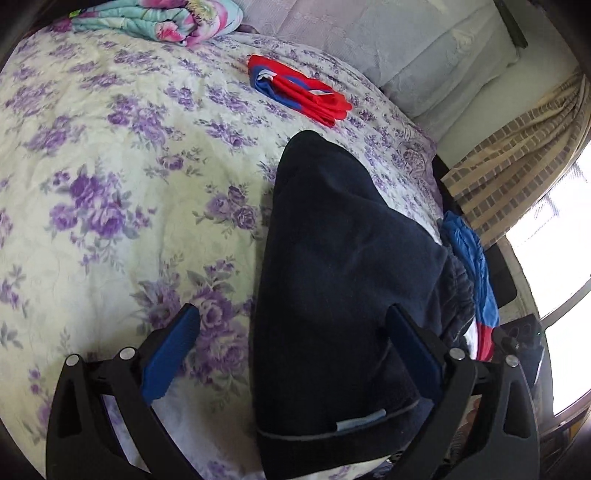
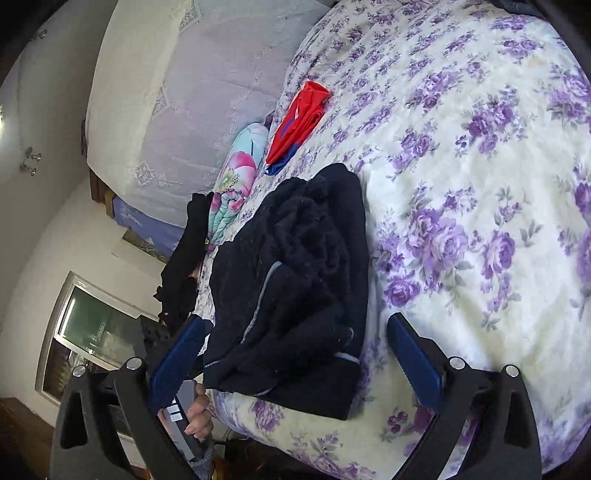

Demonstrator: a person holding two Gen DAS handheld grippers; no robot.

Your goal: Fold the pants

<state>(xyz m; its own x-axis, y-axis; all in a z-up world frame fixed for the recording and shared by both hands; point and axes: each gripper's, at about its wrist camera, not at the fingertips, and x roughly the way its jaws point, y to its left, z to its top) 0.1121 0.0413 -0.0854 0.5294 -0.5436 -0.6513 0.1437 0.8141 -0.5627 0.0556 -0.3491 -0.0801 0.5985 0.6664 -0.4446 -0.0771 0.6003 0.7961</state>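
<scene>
The dark navy pants (image 1: 332,258) lie folded in a thick bundle on the floral bedspread (image 1: 110,166), near the bed's edge. My left gripper (image 1: 295,332) stands open just over the near end of the bundle. Its blue left pad (image 1: 173,354) is over bare bedspread and the other pad is over the pants. In the right wrist view the same pants (image 2: 295,277) show a rumpled top and a grey seam. My right gripper (image 2: 295,343) is wide open at their near end, with cloth lying between the fingers and no pad pressing on it.
A folded red and blue garment (image 1: 295,88) lies farther up the bed, by the pale pillows (image 1: 424,55). A folded floral quilt (image 1: 155,18) sits at the head. Blue cloth (image 1: 469,266) hangs off the bed's edge near a curtain (image 1: 517,166). A hand (image 2: 199,410) grips a handle below the bed's edge.
</scene>
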